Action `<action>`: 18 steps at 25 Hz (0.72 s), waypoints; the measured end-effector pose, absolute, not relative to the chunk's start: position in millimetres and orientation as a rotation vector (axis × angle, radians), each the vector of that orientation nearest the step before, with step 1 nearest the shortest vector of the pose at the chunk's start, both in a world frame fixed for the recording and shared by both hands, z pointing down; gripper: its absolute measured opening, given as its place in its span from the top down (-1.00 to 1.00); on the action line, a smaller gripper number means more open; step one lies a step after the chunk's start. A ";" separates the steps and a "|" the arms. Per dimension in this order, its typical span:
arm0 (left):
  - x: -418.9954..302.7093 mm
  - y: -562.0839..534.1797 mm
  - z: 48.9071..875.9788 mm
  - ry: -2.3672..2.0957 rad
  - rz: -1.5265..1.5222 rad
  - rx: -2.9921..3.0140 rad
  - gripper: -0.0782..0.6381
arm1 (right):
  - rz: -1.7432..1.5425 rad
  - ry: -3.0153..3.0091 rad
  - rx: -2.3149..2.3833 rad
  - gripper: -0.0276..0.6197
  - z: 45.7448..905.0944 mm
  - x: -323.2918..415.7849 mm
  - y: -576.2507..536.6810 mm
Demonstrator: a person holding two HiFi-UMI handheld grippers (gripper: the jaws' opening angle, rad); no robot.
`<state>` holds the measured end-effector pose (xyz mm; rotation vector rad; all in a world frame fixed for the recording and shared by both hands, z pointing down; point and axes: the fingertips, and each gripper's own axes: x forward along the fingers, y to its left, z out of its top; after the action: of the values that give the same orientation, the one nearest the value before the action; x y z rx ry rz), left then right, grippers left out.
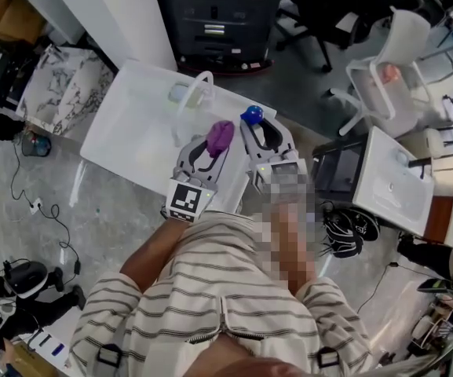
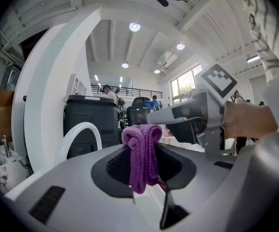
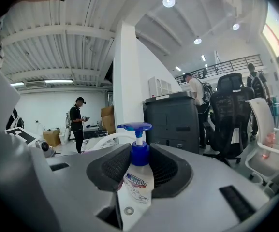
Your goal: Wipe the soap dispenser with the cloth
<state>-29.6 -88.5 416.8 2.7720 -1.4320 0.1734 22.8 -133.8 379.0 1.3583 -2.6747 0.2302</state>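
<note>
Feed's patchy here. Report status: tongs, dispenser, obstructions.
Left tongs shut on purple cloth. Right tongs shut on soap dispenser, upright. Cloth and dispenser side by side, not touching. Nothing between them.

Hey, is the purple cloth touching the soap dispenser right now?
Apart. The head view shows a gap between the purple cloth and the soap dispenser; the right gripper view shows no cloth on it.

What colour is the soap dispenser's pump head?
Blue; the pump head shows best in the right gripper view.
</note>
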 end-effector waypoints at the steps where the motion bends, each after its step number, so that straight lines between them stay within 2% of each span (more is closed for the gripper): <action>1: -29.0 -87.5 416.5 -1.432 0.176 2.778 0.45 | 0.227 -2.676 1.360 0.50 378.4 22.1 -133.1; 18: 6.7 -69.0 415.3 -1.303 0.144 2.874 0.45 | 0.224 -2.656 1.400 0.50 374.6 32.4 -125.6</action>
<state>6.7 -69.0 415.3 2.8743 -1.3031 0.1444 32.4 -125.6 374.6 1.3998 -2.6555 0.2241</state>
